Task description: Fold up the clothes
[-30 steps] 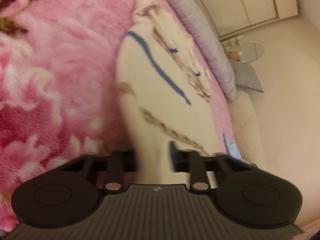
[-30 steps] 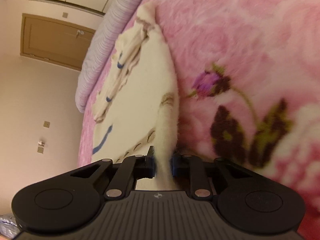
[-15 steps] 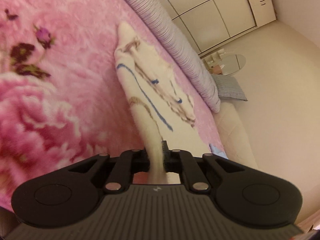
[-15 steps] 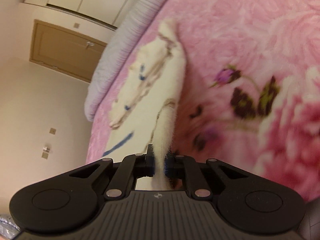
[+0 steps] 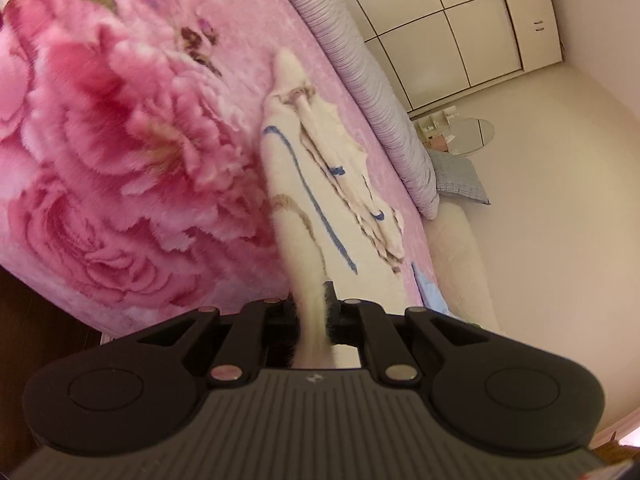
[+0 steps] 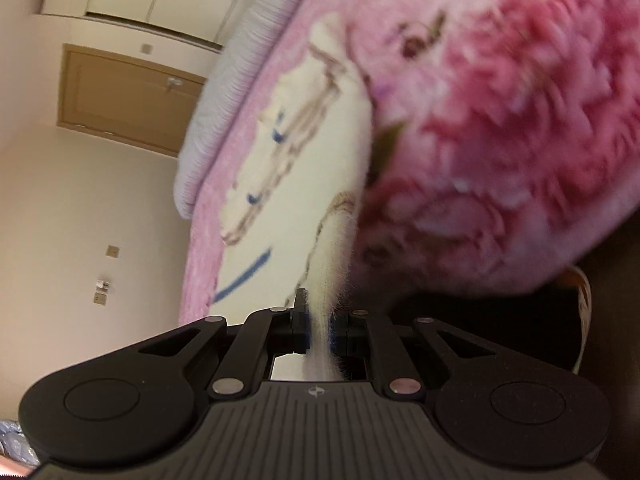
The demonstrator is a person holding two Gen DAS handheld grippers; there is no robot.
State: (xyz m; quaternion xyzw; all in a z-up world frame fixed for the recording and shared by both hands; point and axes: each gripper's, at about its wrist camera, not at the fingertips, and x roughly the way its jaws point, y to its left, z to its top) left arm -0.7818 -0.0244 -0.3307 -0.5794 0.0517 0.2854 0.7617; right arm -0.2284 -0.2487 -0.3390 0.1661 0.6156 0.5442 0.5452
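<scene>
Left wrist: left claw (image 5: 311, 312) clenched on cream garment (image 5: 296, 184) edge; right claw (image 6: 319, 330) pinches other corner, stretching fabric taut over pink blanket (image 5: 120, 140) for folding.

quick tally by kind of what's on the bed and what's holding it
Garment: 1, cream with blue and tan markings
Blanket: 1, pink floral
Bolster: 1, striped lilac
Grippers: 2, left gripper and right gripper, both clamped on the garment's edge
Total: 5
</scene>
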